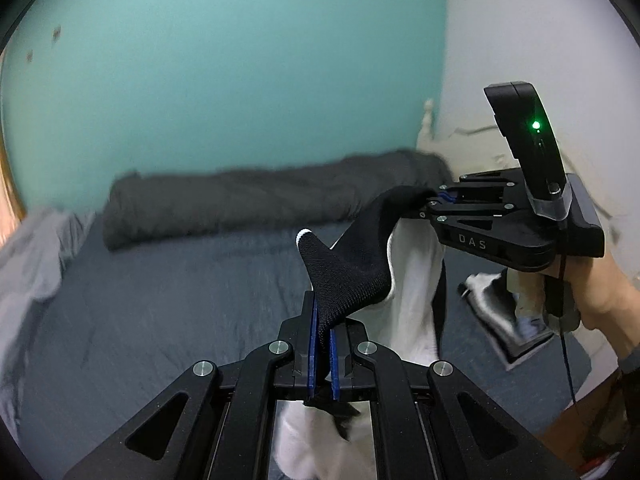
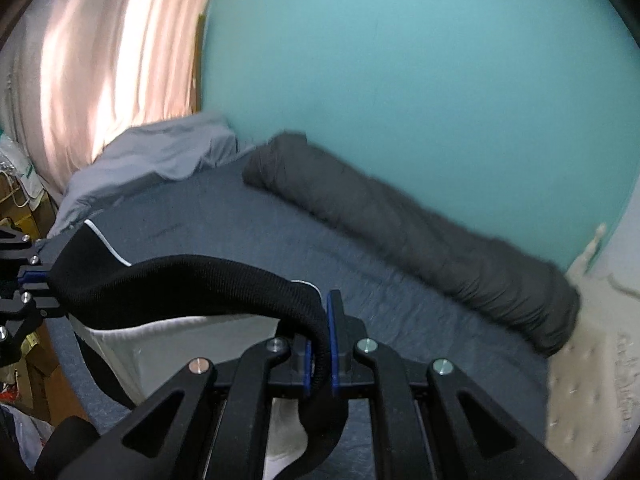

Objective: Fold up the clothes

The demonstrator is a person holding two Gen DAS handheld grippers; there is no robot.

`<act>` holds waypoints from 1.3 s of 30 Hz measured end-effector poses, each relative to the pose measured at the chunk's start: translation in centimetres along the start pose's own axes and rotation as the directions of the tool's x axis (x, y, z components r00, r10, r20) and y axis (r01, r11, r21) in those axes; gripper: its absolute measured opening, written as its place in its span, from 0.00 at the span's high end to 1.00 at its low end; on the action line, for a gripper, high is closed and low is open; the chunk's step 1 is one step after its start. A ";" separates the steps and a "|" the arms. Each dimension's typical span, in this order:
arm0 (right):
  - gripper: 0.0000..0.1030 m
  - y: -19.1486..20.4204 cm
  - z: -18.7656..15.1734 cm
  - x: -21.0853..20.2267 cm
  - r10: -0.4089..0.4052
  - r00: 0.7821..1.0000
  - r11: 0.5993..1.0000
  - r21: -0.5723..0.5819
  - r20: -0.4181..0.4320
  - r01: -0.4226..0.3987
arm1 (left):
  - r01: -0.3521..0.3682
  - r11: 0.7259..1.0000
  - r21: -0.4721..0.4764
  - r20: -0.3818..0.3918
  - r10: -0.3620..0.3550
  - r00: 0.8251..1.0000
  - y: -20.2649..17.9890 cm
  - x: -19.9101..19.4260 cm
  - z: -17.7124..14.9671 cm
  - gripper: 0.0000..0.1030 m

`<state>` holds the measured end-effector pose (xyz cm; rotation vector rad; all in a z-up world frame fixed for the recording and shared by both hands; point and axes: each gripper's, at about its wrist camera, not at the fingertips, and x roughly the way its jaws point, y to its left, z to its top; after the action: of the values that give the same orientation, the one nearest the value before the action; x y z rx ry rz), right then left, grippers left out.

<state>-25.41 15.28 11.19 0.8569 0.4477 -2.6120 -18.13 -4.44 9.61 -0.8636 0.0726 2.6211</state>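
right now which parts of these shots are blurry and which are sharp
Left wrist view: the left hand-held gripper and black-and-white garment are sharp; the dark rolled blanket is smeared. Right wrist view: the right hand-held gripper is crisp, the blanket blurred, the curtain glaring.

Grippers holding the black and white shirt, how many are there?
2. The left gripper pinches one black edge of the shirt; the right gripper pinches the other, over the bed.

Two grippers (image 1: 323, 344) (image 2: 320, 344), one garment (image 1: 412, 280), one blanket (image 1: 260, 200).
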 end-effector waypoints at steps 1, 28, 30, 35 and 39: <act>0.95 -0.2 -0.6 2.2 0.010 1.000 1.000 0.009 -0.021 -0.010 | -0.001 1.000 -0.012 -0.023 0.001 1.000 0.8 2.1 -0.6 0.95; 0.38 -3.5 -18.6 41.3 0.197 0.935 0.937 0.337 -0.295 -0.090 | -0.103 0.933 -0.346 -0.386 -0.041 0.921 17.1 37.5 -20.4 0.95; 0.34 -4.5 -19.6 40.1 0.220 0.940 0.920 0.376 -0.259 -0.112 | -0.102 0.930 -0.354 -0.389 -0.047 0.920 17.5 38.0 -20.9 0.95; 0.33 -4.7 -21.8 38.7 0.270 0.931 0.905 0.395 -0.245 -0.158 | -0.106 0.928 -0.358 -0.384 -0.043 0.922 17.2 38.1 -21.1 0.95; 0.32 -4.0 -23.2 40.5 0.280 0.898 0.899 0.419 -0.339 -0.123 | -0.112 0.922 -0.371 -0.384 -0.042 0.922 17.7 37.8 -21.4 0.95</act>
<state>-45.97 18.76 -30.76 1.4864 -0.0800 -2.3591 -40.58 -11.58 -30.96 -1.5218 -0.3428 2.4947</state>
